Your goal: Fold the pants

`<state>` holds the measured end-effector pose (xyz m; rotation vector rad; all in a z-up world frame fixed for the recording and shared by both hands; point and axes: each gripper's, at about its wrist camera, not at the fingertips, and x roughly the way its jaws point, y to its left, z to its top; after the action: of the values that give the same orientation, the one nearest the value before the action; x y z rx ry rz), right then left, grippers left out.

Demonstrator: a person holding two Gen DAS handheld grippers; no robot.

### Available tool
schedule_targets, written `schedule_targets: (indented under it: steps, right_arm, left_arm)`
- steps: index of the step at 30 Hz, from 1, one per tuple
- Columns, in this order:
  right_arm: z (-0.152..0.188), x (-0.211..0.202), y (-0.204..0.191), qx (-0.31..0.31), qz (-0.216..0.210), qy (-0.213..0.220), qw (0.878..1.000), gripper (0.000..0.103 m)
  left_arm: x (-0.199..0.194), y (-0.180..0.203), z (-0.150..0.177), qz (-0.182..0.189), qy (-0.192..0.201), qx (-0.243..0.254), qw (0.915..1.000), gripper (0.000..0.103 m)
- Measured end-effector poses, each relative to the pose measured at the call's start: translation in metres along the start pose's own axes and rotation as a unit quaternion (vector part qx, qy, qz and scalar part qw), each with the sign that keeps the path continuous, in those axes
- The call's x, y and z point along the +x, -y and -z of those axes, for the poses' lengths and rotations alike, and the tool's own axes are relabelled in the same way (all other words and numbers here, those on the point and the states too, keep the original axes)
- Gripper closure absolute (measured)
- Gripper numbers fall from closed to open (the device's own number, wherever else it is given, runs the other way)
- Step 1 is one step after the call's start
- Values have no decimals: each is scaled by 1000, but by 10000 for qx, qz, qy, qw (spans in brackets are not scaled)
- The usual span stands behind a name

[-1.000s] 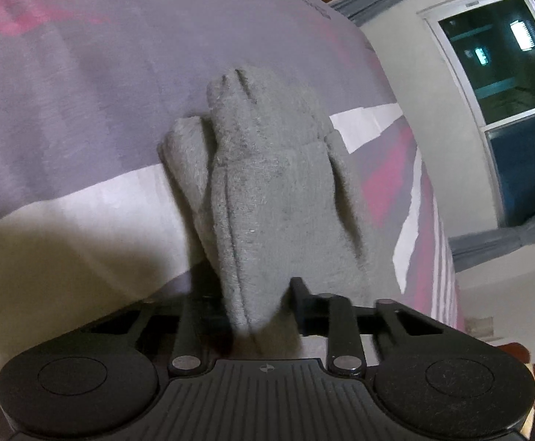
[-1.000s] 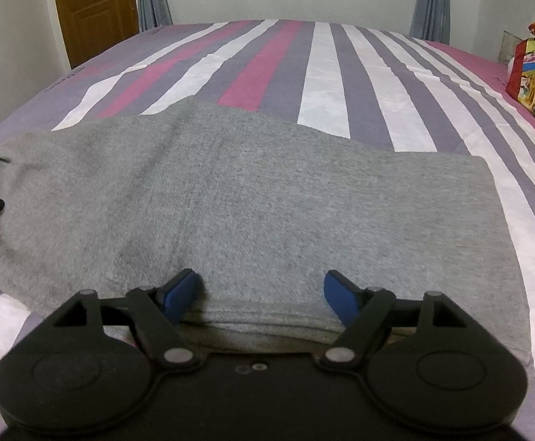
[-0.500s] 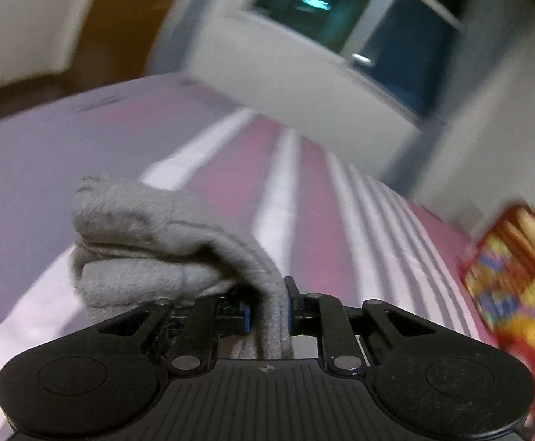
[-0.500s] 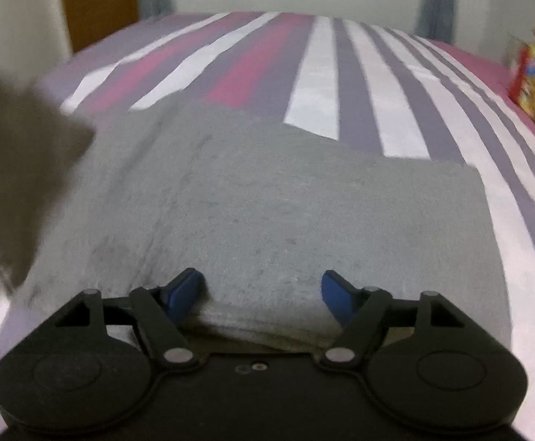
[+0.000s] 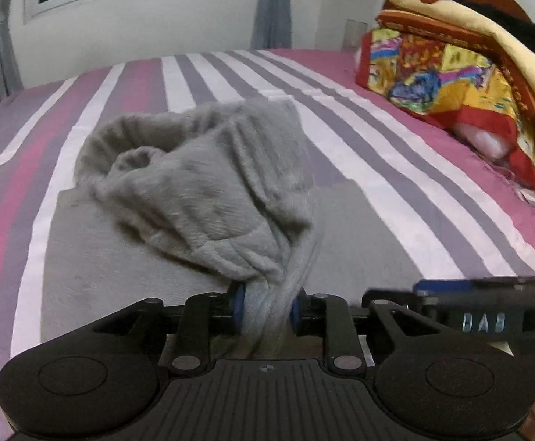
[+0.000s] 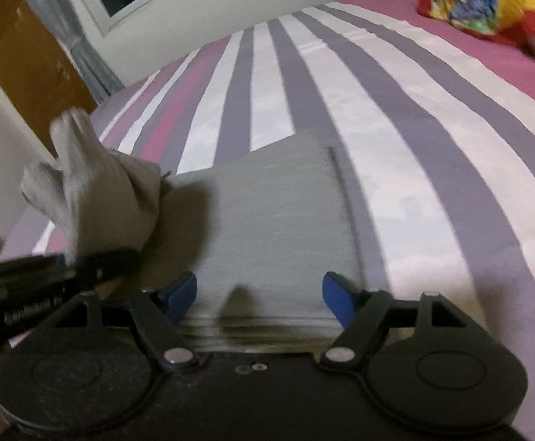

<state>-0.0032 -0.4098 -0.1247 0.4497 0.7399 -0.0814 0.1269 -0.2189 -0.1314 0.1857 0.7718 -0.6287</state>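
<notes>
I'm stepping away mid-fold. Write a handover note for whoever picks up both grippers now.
Left gripper: shut on a bunched end of the grey pants, lifted over the flat part; its fingers have just eased a little.
Right gripper: open, fingers either side of the flat folded stack's near edge, not pinching.
Pants lie on the striped bed.
Done: stack folded flat.
Left: lay the lifted end across the stack, release, smooth.
</notes>
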Motion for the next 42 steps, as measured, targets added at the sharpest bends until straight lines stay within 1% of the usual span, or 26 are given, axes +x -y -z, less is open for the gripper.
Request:
schedule_targets:
  steps: [2,5,7,8,10,11,13,15,17,19,23,25,26,27,29,30,31,32,33,35,36,39,42]
  right_arm:
    - [1,-3,7,145,-77,25,9999,26]
    - [-1,-2,8,258,-150,39,9995,26]
    - [-1,-2,4,269,-159,69,9995,26]
    - [-1,-2,6,283,-175,74,9994,26]
    - [1,-4,7,312,-228,60,9992,26]
    - [1,-6,8,314,-247,67,9992,25]
    - [0,-5,7,318,-283,45,9991,25]
    - [-3,0,5,361,-347,-11,9987,25]
    - [-6,8,3,457,-453,-82,9979,24]
    - [-10,19,1,580,-521,-160,9968,22]
    - [-20,42,-5,762,-571,-218,9952,21]
    - [-26,50,-8,827,-564,-142,9949,27]
    - [-28,54,-10,860,-545,-135,9947,34]
    - [-30,58,-11,864,-525,-128,9948,43]
    - [-29,57,-17,731,-455,-11,9963,52]
    - [-29,51,-23,565,-419,127,9974,58]
    - [-27,41,-29,365,-428,312,9979,60]
    - [-27,29,-35,208,-467,502,9974,67]
    - [-27,17,-38,108,-515,690,9962,72]
    - [-28,0,-36,40,-635,820,9946,72]
    - [-27,-5,-34,29,-600,821,9948,72]
    - [-17,-13,-16,227,-449,859,9950,72]
    - [-4,-17,7,453,-181,862,9951,72]
  left_arm:
    - [-9,7,-2,27,9,1,10000,78]
    - [-18,13,-4,194,18,169,9997,78]
    - [-26,23,-3,244,182,385,9988,78]
    - [-33,19,-1,258,185,343,9989,78]
    - [-39,13,-3,301,210,82,9993,79]
    - [-43,7,-1,257,235,-15,9994,79]
    - [-47,-5,3,65,248,-153,9996,78]
    - [-49,-26,12,-154,233,-408,9988,78]
    - [-50,-50,22,-316,167,-766,9964,78]
    - [-50,-74,34,-484,62,-1139,9923,78]
    - [-37,-102,61,-677,-141,-1526,9859,78]
    - [-32,-110,70,-655,-163,-1634,9843,78]
    - [-30,-112,74,-641,-147,-1680,9836,78]
    - [-29,-113,75,-630,-134,-1709,9832,78]
    - [-28,-114,75,-636,-113,-1735,9827,78]
    - [-27,-112,75,-638,-100,-1748,9825,78]
    - [-29,-113,75,-635,-79,-1761,9823,78]
    - [-30,-114,75,-634,-46,-1754,9824,78]
    - [-34,-114,75,-641,-7,-1744,9826,78]
    - [-37,-111,74,-565,64,-1802,9820,78]
    - [-37,-109,73,-524,67,-1821,9819,78]
    - [-38,-99,71,-410,113,-1713,9843,78]
    - [-35,-88,70,-321,55,-1557,9873,78]
